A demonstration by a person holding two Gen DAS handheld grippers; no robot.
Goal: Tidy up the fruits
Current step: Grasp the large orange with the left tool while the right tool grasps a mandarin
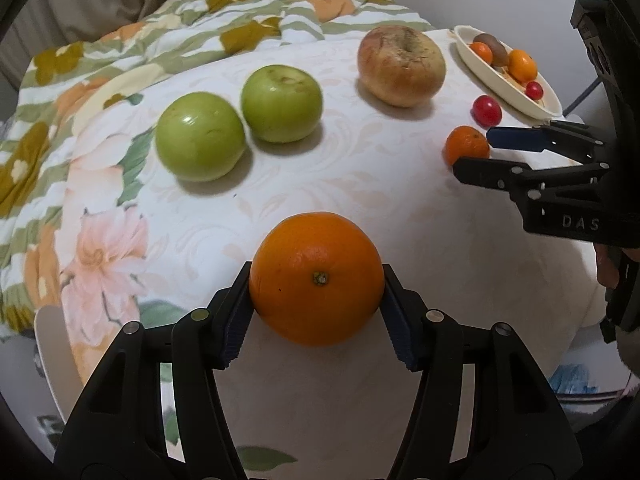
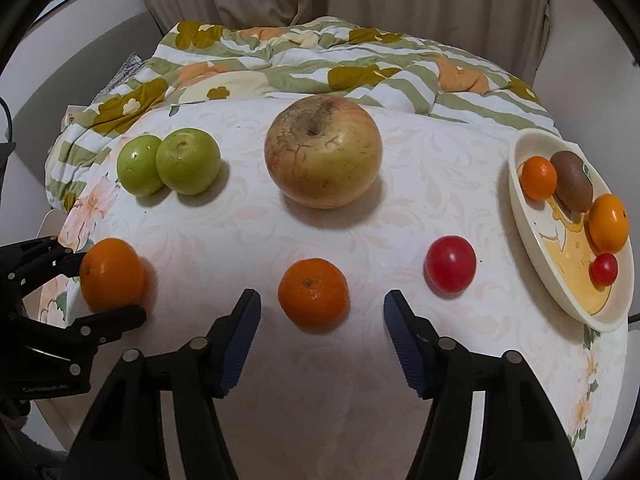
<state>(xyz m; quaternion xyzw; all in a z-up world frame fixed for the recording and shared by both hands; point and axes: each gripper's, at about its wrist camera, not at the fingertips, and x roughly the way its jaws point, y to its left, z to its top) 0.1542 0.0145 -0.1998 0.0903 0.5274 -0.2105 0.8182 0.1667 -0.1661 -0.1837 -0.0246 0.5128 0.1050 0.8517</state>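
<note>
The orange (image 1: 316, 280) has dimpled, slightly shiny peel. Both green apples (image 1: 200, 136) look smooth and glossy, the big apple (image 2: 323, 151) dull and scuffed. The surface (image 2: 360, 240) wears matt patterned cloth; the dish (image 2: 532, 264) looks glazed.

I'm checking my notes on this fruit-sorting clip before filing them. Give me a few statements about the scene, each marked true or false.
1. The left hand-held gripper has its pads against the large orange. True.
2. The right hand-held gripper is clamped on the small mandarin. False: its pads stand clear on both sides.
3. The kiwi lies in the cream dish. True.
4. The two green fruits are in the dish. False: they sit on the tablecloth.
5. The big apple rests on the tablecloth. True.
</note>
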